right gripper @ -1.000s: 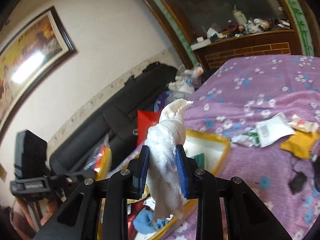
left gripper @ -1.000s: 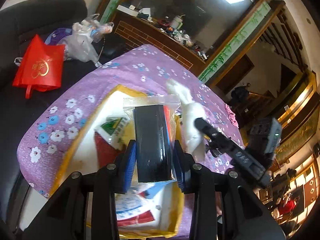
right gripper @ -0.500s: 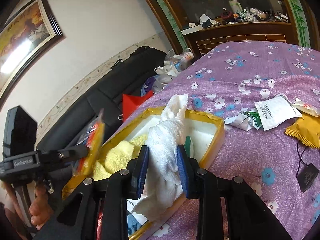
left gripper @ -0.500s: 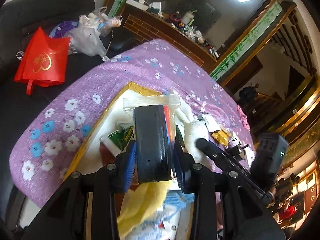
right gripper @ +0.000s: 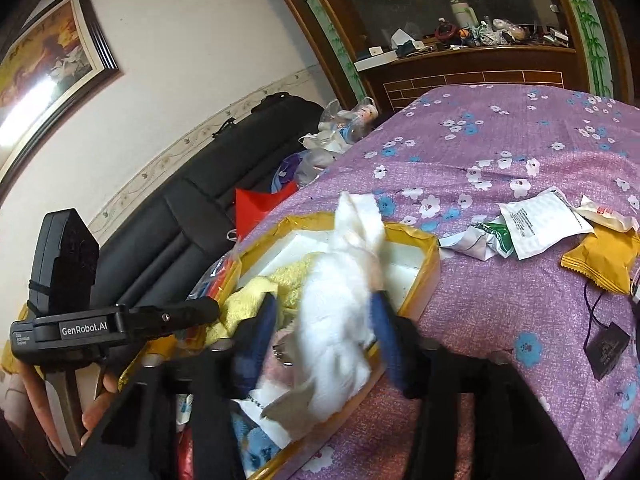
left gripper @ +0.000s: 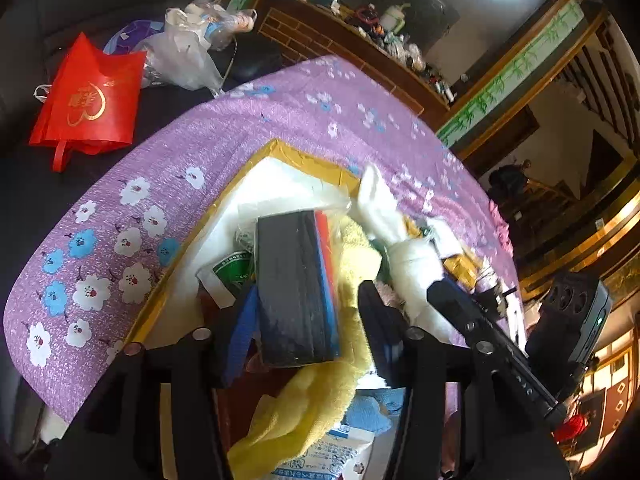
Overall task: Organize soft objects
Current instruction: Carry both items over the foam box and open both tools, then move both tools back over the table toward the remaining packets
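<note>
Both claws are over the yellow-rimmed box point(left gripper: 298, 155) that stands on the purple flowered cloth point(left gripper: 280, 104), and both have just been opening.

The left claw point(left gripper: 308, 330) has its jaws standing apart, and the black packet in clear plastic point(left gripper: 294, 284) lies between them. The left blue pad is beside the packet's edge, but the right finger stands clear of it, so I judge that the packet is released and not gripped. Its long axis runs straight away from the claw, along the fingers, and it rests on the yellow towel point(left gripper: 332, 396) inside the box.

The right claw point(right gripper: 324, 328) is also parted (the picture is blurred there). The white cloth point(right gripper: 340, 300) is between its blue pads, with its long axis also pointing away from the claw toward the far rim of the box point(right gripper: 404, 230). It looks loose and lies down into the box, so I judge it is let go.

The relation that matters for the next move: both things lie directly ahead of their claws and already in the box, so each claw must draw straight back along that axis. The remaining things, the white wrappers point(right gripper: 536, 228) and the yellow packet point(right gripper: 604, 264), lie on the cloth to the right of the box, much nearer to the right claw than to the left one.
</note>
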`<state>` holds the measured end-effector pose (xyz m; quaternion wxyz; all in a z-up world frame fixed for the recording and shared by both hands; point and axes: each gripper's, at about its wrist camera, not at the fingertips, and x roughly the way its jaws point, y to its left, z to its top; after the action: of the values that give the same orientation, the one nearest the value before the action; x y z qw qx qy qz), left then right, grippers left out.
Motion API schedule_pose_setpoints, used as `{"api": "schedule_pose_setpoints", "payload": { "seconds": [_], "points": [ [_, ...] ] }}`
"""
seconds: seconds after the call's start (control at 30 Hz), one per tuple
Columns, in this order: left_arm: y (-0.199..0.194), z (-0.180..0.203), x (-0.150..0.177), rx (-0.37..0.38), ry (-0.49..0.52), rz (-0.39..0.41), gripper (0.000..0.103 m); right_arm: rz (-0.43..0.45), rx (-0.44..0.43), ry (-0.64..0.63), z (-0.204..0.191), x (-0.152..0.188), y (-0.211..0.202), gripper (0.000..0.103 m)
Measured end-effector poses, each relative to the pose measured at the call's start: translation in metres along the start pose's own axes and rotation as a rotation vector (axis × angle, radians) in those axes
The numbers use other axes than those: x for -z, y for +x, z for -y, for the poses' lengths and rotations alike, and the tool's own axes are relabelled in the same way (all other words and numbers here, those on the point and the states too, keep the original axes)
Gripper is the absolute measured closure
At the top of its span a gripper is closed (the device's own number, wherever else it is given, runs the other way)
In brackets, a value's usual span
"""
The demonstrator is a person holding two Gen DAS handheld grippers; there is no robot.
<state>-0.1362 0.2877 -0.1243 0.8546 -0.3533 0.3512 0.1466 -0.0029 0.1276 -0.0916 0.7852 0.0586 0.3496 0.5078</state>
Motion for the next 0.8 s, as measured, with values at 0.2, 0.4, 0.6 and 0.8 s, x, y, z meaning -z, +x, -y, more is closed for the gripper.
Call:
{"api": "schedule_pose_setpoints", "payload": {
  "seconds": [0.2,0.4,0.6,0.8],
  "points": [
    [-0.03,0.006,0.004,0.013,-0.013,0.099,0.031,0.092,-0.029,0.026,0.005,0.001,-0.021,0.025],
    [-0.047,0.031,0.014,0.062,0.04,0.152,0.029,0.13,-0.057,0.052,0.013,0.007,-0.035,0.017],
    [-0.055,0.07,0.029,0.11,0.108,0.147,0.029,0.173,-0.037,0.126,0.029,0.006,-0.051,0.015],
    [-0.049,0.106,0.037,0.154,0.151,0.141,0.029,0.118,-0.01,0.176,0.064,0.012,-0.092,0.014]
  ]
}}
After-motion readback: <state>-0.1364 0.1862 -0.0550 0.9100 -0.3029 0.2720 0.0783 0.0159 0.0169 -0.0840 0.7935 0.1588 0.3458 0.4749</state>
